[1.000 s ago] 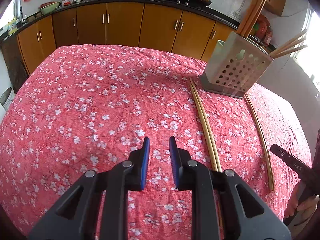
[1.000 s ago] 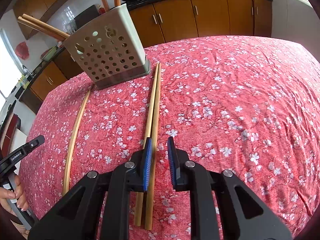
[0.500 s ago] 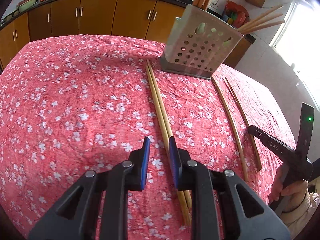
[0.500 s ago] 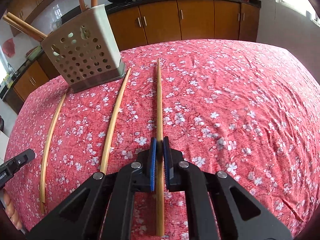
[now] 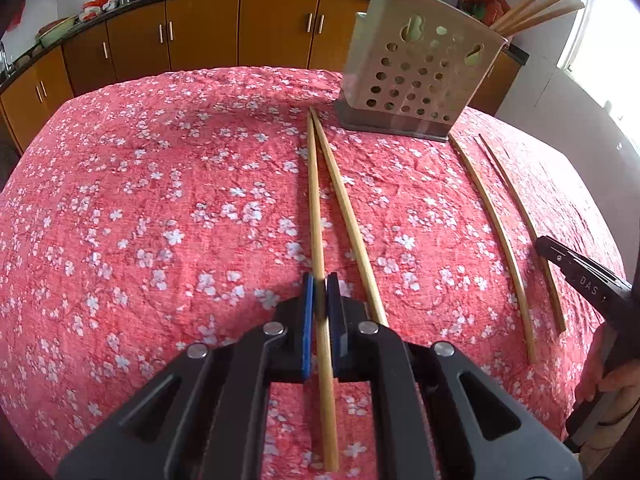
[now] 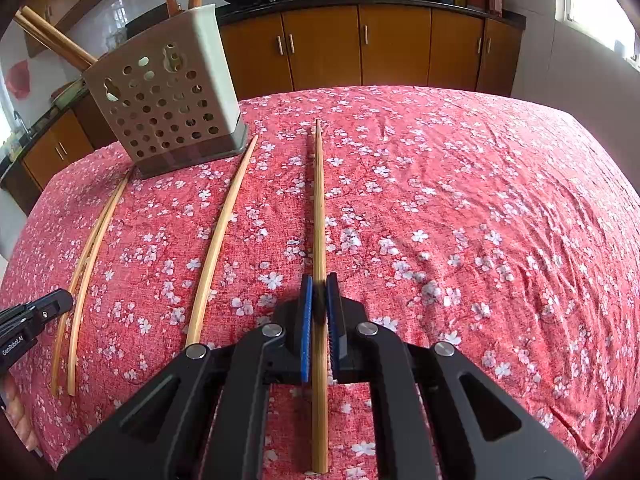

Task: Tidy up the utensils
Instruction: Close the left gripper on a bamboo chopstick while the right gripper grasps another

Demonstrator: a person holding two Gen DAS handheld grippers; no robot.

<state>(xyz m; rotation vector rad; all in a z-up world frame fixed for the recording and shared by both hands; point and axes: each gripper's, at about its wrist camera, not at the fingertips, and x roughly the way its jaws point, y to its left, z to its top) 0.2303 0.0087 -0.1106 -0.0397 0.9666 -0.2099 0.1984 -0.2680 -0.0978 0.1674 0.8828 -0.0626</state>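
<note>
Left gripper [image 5: 320, 294]: we see its blue pads closed tight on a chopstick [image 5: 316, 208], gripped toward the near, thick end.
Chopstick in left gripper: we note its thin tip reaches toward the holder, and the thick end passes back under the gripper body.
Loose chopstick [image 5: 348, 216]: we find it lying on the cloth just right of the held one in the left view; their far tips nearly meet and they spread apart toward us.
Right gripper [image 6: 319, 294]: we see its pads clamped on a second chopstick [image 6: 319, 200], again near the thick end.
Chopstick in right gripper: we see it run straight ahead, its tip pointing past the right side of the holder.
Third loose chopstick [image 6: 222, 232]: we find it on the cloth left of the held one in the right view, its far tip just beside the holder's base.
Thin curved pair [image 6: 86, 256]: we count two slender sticks side by side, farther left in the right view, well apart from the rest.
Holder [image 5: 416, 76]: we record a perforated box standing upright at the far side, with several chopsticks inside leaning out.
Tablecloth [image 5: 140, 220]: we note red fabric with white blossoms, wrinkled, covering the whole table.
Background: we see orange cabinets [image 6: 360, 44] and dark woks on the counter.
</note>
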